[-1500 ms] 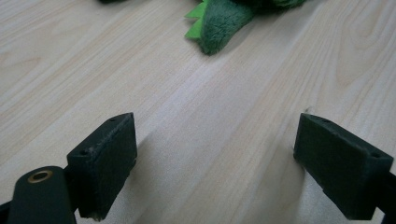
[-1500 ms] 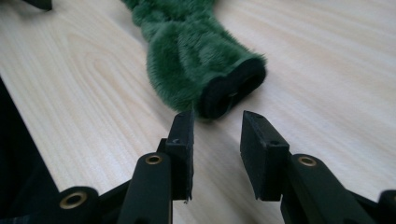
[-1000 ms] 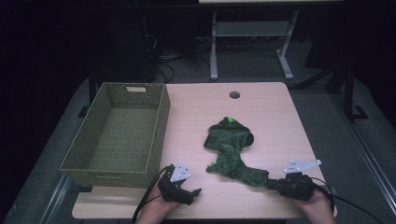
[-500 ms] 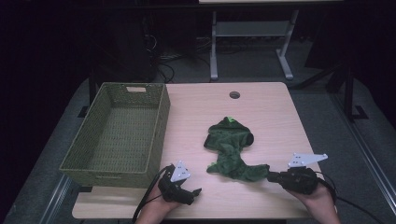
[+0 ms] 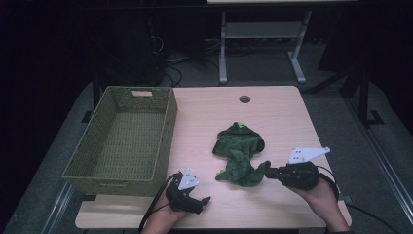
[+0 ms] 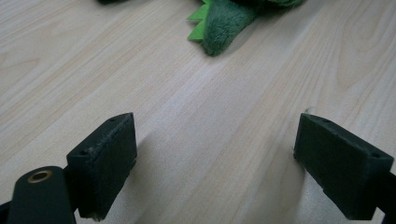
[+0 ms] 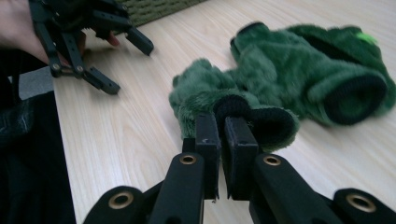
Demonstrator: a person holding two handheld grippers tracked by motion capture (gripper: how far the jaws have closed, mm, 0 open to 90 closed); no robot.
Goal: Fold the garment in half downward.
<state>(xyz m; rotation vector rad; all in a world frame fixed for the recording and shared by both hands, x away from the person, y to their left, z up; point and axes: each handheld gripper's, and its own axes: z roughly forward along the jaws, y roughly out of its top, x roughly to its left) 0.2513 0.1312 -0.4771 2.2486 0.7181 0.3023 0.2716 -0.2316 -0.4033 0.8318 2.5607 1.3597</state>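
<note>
A crumpled green plush garment (image 5: 238,153) with black cuffs lies on the wooden table (image 5: 272,112), right of centre. My right gripper (image 5: 268,169) is at its near right end. In the right gripper view, the right gripper (image 7: 219,119) has its jaws pressed together on a black cuff of the garment (image 7: 289,70). My left gripper (image 5: 205,199) rests open near the table's front edge, left of the garment. The left gripper (image 6: 215,158) has bare tabletop between its jaws, and a tip of the garment (image 6: 224,18) lies farther ahead. The left gripper (image 7: 128,65) also appears in the right gripper view.
An empty green woven basket (image 5: 168,131) stands on the table's left side, just beyond my left gripper. A round cable hole (image 5: 244,99) sits near the table's far edge. Behind the table, a metal stand (image 5: 258,34) rises from the dark floor.
My right gripper has shifted a little left and away from the front edge, keeping hold of the garment's near end. The left gripper has stayed put.
</note>
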